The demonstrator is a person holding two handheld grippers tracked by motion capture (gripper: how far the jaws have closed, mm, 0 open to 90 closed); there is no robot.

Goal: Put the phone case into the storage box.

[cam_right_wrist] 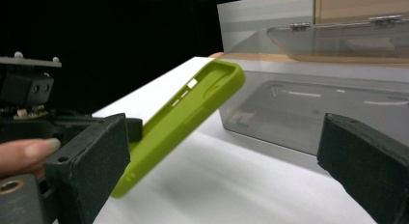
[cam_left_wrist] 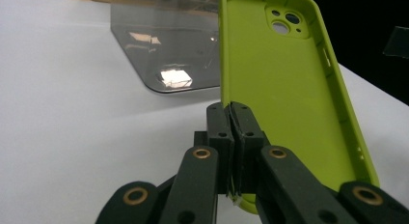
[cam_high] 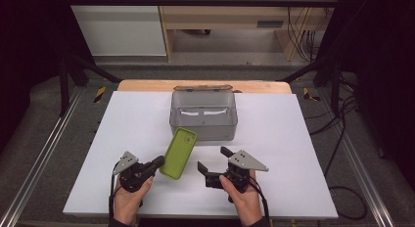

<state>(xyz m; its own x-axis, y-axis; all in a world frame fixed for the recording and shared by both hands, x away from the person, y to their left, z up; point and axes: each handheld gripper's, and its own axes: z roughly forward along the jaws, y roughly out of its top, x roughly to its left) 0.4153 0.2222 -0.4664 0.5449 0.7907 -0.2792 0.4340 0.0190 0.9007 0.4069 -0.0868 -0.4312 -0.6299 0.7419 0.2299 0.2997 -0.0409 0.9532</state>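
In the left gripper view we lose the green phone case's [cam_left_wrist: 284, 103] lower end behind the jaws, and its top is cut by the frame's upper edge. In the right gripper view, the clear box [cam_right_wrist: 328, 113] runs off the right edge; the case looks slightly blurred there.

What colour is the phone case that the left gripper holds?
The phone case is lime green, plain, with no pattern. The left gripper view shows it best.

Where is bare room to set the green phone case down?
The white tabletop left of the clear box is bare, and so is the stretch to its right. It is crowded in front, where the phone case and both grippers sit.
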